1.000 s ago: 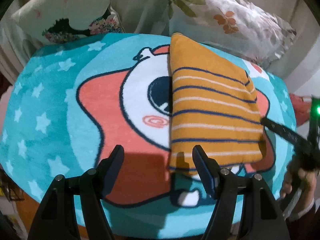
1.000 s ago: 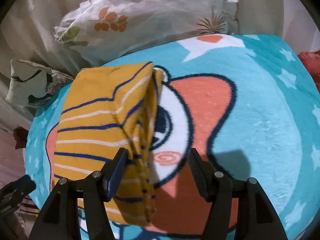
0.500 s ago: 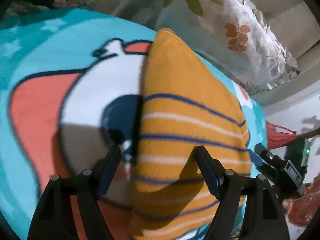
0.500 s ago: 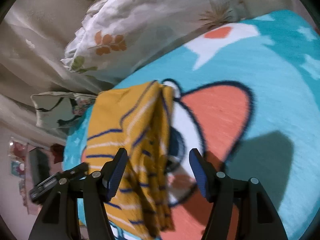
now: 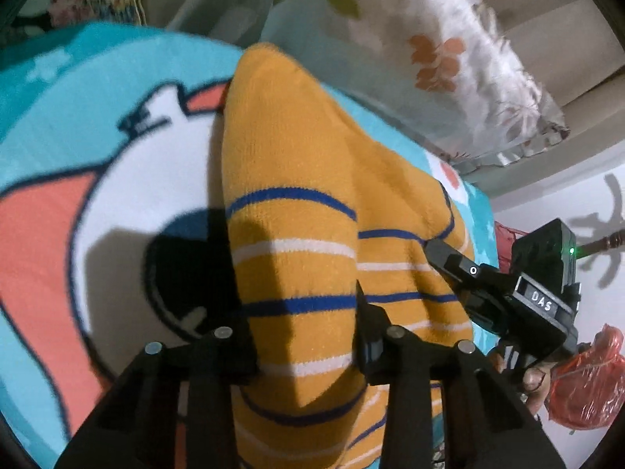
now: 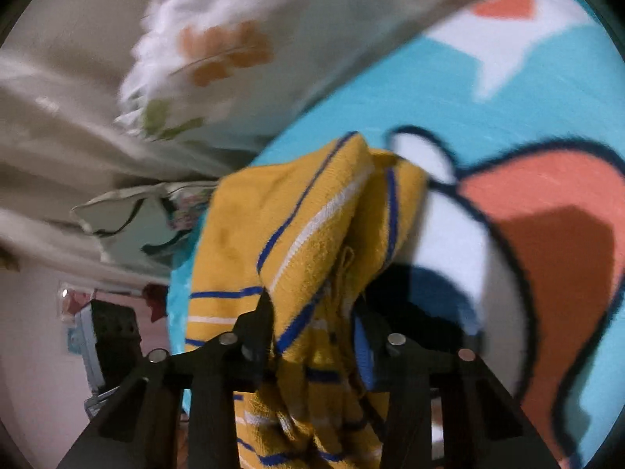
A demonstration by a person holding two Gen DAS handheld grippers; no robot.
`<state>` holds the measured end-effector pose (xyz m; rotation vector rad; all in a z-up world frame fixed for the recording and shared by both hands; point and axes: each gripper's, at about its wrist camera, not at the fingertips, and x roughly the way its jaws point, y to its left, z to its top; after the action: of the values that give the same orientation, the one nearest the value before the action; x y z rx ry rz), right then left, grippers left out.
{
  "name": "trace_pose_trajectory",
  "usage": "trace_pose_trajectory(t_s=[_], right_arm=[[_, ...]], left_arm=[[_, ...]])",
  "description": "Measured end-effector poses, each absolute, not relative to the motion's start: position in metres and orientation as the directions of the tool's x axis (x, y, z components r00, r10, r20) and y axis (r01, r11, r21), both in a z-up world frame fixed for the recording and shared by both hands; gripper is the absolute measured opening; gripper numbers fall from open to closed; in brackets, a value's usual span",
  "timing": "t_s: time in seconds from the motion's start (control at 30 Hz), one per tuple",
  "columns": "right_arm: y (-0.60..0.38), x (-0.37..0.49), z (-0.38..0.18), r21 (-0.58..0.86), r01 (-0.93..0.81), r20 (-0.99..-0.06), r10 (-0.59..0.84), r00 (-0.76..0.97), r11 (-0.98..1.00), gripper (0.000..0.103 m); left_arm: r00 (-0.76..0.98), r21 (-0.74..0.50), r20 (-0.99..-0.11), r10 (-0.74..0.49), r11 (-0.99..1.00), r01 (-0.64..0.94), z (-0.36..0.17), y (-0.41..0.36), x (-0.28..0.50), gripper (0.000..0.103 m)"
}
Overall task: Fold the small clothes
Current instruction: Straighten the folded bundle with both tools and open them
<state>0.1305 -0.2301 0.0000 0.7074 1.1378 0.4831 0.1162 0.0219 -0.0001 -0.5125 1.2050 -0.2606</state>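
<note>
A mustard-yellow garment with blue and white stripes [image 5: 304,203] lies folded on a teal cartoon blanket [image 5: 62,78]. My left gripper [image 5: 297,316] is shut on the garment's near left edge, with the cloth bunched between the fingers. My right gripper [image 6: 312,312] is shut on the garment's [image 6: 304,226] near right edge, where the folded layers hang between its fingers. The right gripper also shows in the left wrist view [image 5: 461,269], touching the garment's right side.
Floral pillows [image 5: 449,58] lie behind the blanket and also show in the right wrist view [image 6: 218,51]. A red plastic bag [image 5: 586,383] sits off the blanket's right edge. The blanket's coral and white cartoon print [image 6: 547,215] spreads to the right.
Both grippers moved forward onto the garment's near edge and closed on it; they were open half a second ago. The near edge is now bunched and lifted.
</note>
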Motion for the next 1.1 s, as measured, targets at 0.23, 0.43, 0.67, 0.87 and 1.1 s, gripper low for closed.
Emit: trace_pose_trajectory(t_s=[0.23, 0.43, 0.67, 0.87, 1.1], right_arm=[[-0.181, 0.133, 0.032, 0.728, -0.116, -0.599, 0.710, 0.371, 0.675, 0.036], [-0.191, 0.132, 0.000, 0.564, 0.011, -0.760, 0.514, 0.397, 0.826, 0.040], [-0.174, 0.105, 0.054, 0.479, -0.052, -0.741, 0.436, 0.512, 0.876, 0.041], [-0.136, 0.102, 0.043, 0.384, -0.125, -0.796, 0.397, 0.457, 0.915, 0.041], [-0.144, 0.091, 0.040, 0.339, -0.043, -0.821, 0.318, 0.474, 0.940, 0.039]], left_arm=[[0.395, -0.468, -0.834, -0.385, 0.873, -0.137, 0.019, 0.071, 0.118, 0.043], [0.356, -0.429, -0.874, -0.332, 0.870, -0.242, -0.003, 0.106, 0.107, 0.053], [0.406, -0.292, -0.894, -0.189, 0.933, -0.211, 0.026, 0.094, 0.080, 0.066], [0.333, -0.216, -0.930, -0.158, 0.966, -0.144, -0.002, 0.081, 0.091, 0.068], [0.355, -0.243, -0.915, -0.193, 0.965, -0.102, 0.010, 0.086, 0.073, 0.071]])
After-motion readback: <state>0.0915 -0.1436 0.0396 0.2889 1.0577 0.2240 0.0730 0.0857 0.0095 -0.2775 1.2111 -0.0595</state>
